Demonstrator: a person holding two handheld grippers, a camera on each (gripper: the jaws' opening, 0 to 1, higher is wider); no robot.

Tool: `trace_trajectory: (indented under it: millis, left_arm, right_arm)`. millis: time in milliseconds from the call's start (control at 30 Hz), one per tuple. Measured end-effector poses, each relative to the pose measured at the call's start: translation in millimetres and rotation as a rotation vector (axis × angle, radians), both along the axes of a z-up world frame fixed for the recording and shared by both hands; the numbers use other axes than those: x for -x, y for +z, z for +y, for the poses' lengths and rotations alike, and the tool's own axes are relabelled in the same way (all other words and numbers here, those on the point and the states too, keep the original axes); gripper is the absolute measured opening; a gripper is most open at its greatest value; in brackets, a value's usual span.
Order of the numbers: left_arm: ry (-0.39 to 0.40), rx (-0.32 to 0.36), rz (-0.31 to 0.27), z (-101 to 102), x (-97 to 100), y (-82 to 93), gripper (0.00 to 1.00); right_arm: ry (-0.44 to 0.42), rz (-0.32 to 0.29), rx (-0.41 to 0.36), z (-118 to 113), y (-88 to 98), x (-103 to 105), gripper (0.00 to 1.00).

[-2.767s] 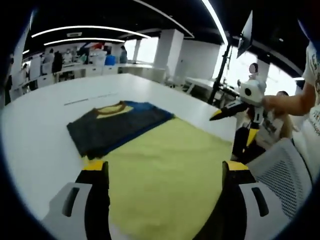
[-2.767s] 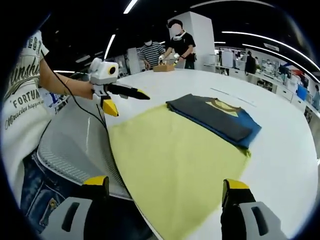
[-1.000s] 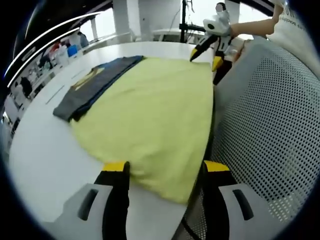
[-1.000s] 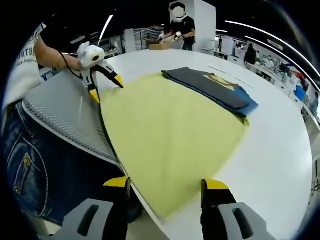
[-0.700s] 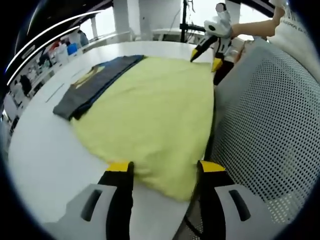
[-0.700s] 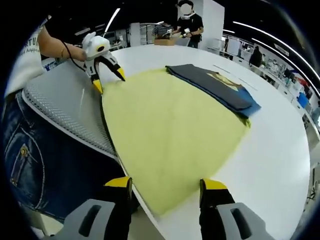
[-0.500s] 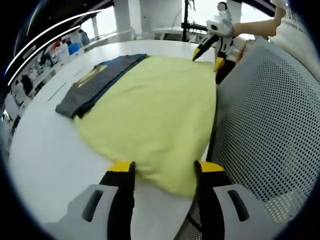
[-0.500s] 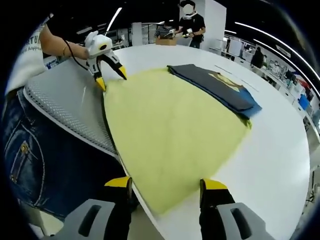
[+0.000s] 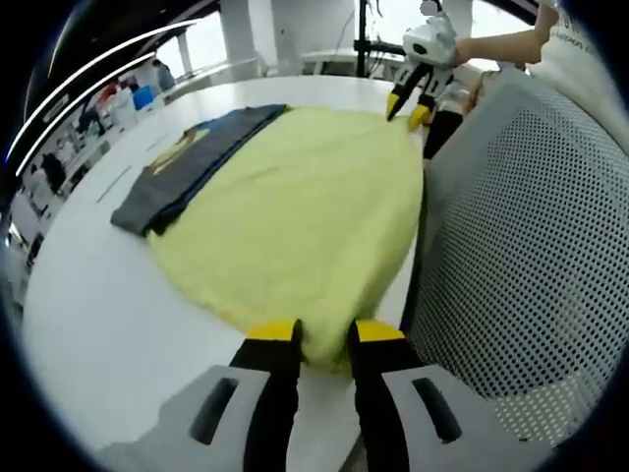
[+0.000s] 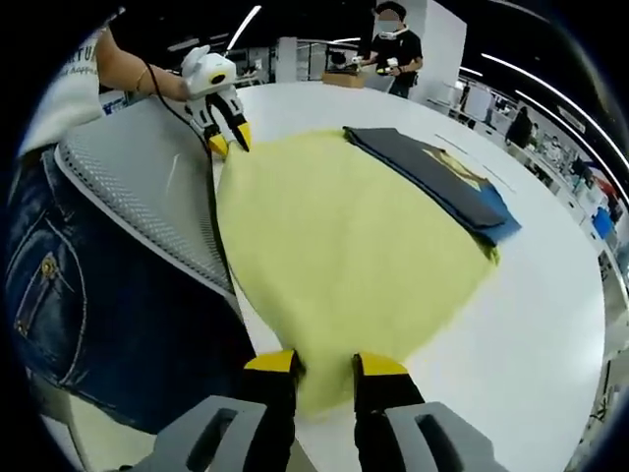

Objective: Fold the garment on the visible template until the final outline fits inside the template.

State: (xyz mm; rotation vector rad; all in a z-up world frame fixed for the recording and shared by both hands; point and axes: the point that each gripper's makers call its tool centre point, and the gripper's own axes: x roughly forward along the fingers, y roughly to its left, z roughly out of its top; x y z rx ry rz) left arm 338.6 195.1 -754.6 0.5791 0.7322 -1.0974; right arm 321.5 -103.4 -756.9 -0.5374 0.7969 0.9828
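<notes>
Left gripper view
Left gripper (image 9: 324, 334): it is sitting at the near edge of the yellow cloth (image 9: 305, 206). The two yellow-tipped jaws are standing close together and are pinching a small fold of the cloth's near corner between them.
Yellow cloth: it is lying spread over the white table (image 9: 88, 315) and is reaching to the table edge on the right side.
Garment (image 9: 182, 167): the dark grey and blue piece, with a yellow mark on it, is lying folded at the far left edge of the yellow cloth, partly on it.
Right gripper (image 9: 413, 98): it is coming in at the far right corner of the cloth, held by a hand (image 9: 491, 44). Its yellow tips are close together at the cloth's corner; I cannot tell from here if cloth is between them.
Chair back (image 9: 521, 246): the grey mesh is standing just beside the right edge of the table.

Right gripper view
Right gripper (image 10: 324, 366): it is sitting at the near corner of the yellow cloth (image 10: 344, 246). The jaws are nearly together and are clamping the cloth's edge.
Left gripper (image 10: 228, 138): it is at the far left corner of the cloth, tips close together and touching it.
Garment (image 10: 432, 182): it is lying folded along the far right side of the cloth.
Person: blue jeans (image 10: 88, 305) and the mesh chair back (image 10: 157, 197) are showing on the left.
Background: two people (image 10: 388, 49) are standing at the far end of the table (image 10: 541, 315).
</notes>
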Motion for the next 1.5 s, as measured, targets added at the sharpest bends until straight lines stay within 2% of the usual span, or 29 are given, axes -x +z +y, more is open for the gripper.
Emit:
trace_trajectory:
  millis: [233, 367, 433, 500, 867, 1333, 1500]
  left_arm:
    - [0.001, -0.012, -0.006, 1.7, -1.8, -0.7, 0.06]
    - [0.02, -0.013, 0.008, 3.1, -3.1, -2.2, 0.04]
    - [0.033, -0.028, 0.003, 5.4, -5.2, -2.4, 0.03]
    - [0.054, -0.016, 0.007, 4.4, -6.2, -0.5, 0.02]
    - [0.142, 0.026, 0.012, 5.7, -6.8, 9.6, 0.02]
    - [0.177, 0.051, 0.021, 8.1, 0.6, 15.7, 0.02]
    - [0.196, 0.08, 0.057, 4.5, 6.1, 21.7, 0.02]
  right_arm:
    - [-0.017, -0.001, -0.011, -1.2, 0.1, -4.0, 0.08]
    - [-0.051, 0.004, -0.023, -5.1, 0.1, -9.9, 0.02]
    - [-0.065, 0.018, -0.035, -5.1, 0.5, -10.4, 0.01]
    - [-0.069, 0.024, -0.041, -4.8, 1.1, -10.5, 0.0]
    - [-0.1, 0.032, -0.076, -3.9, 9.8, -10.5, 0.0]
    - [-0.113, 0.051, -0.1, 0.8, 15.3, 0.3, 0.0]
    - [-0.114, 0.051, -0.101, 0.5, 18.9, 4.0, 0.0]
